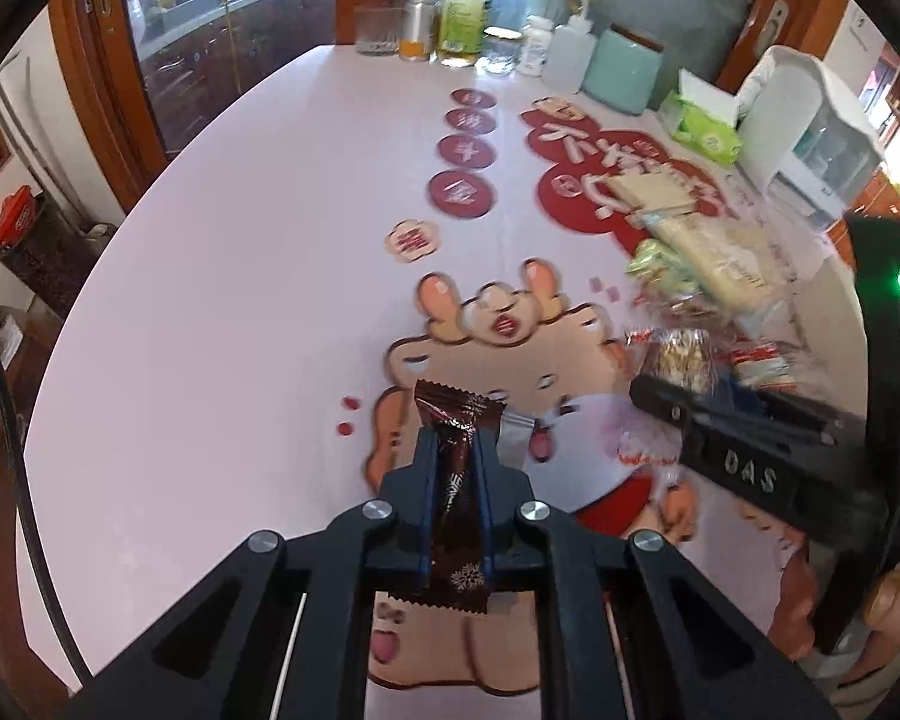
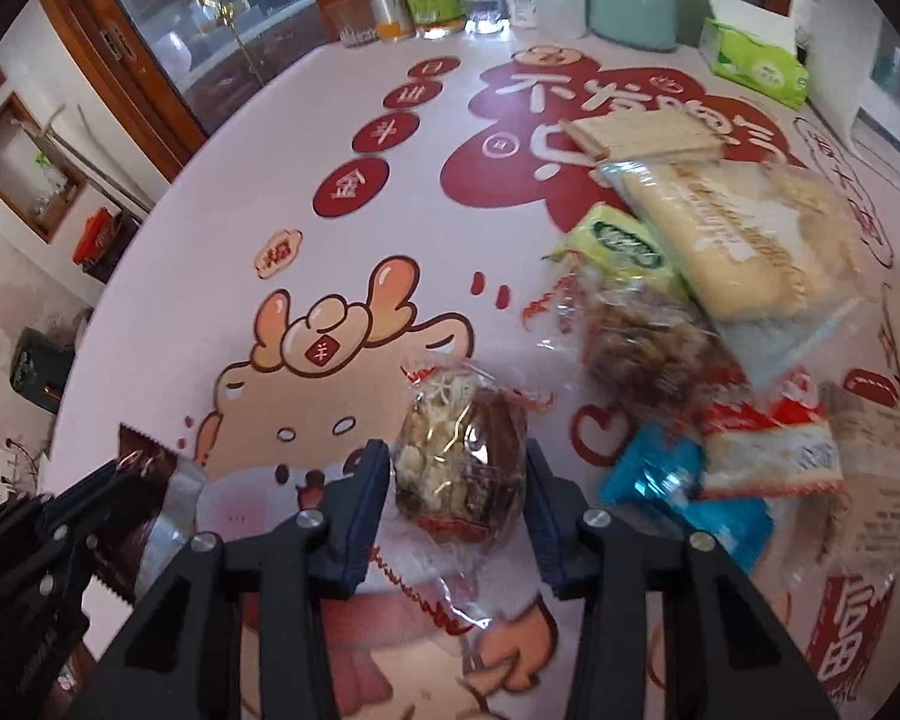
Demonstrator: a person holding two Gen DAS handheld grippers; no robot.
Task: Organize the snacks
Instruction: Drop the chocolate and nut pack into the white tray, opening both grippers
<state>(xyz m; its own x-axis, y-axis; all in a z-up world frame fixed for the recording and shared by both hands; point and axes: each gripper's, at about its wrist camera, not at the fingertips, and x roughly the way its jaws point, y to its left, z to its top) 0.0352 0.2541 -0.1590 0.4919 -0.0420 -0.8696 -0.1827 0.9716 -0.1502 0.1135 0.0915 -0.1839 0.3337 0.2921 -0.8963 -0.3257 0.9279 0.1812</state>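
White tabletop (image 2: 180, 276) printed with red discs and a cartoon deer carried everything. At its centre in the right wrist view, a clear-wrapped nut cake (image 2: 459, 456) lay on the deer print between the fingers of the right tool (image 2: 457, 483); the pads stood just beside its two flanks, and whether they pressed on it I could not tell.

At 9 o'clock from the cake, the left tool (image 1: 455, 468) was clamped on a brown bar (image 1: 456, 468), its serrated ends sticking out front and back, lifted clear of the tabletop.

At 3 o'clock from the cake lay a blue sweet (image 2: 684, 486) and, touching it, a red-and-white pack (image 2: 774, 450). At 1 o'clock sat a second nut cake (image 2: 648, 348), with a green pack (image 2: 624, 246) and a cream biscuit bag (image 2: 738, 240) beyond it, all overlapping. A wafer block (image 2: 642, 135) lay farther out at 1 o'clock.

Along the far edge, at 12 o'clock, stood jars, bottles, a teal canister (image 2: 633, 0) and a green tissue pack (image 2: 756, 63).
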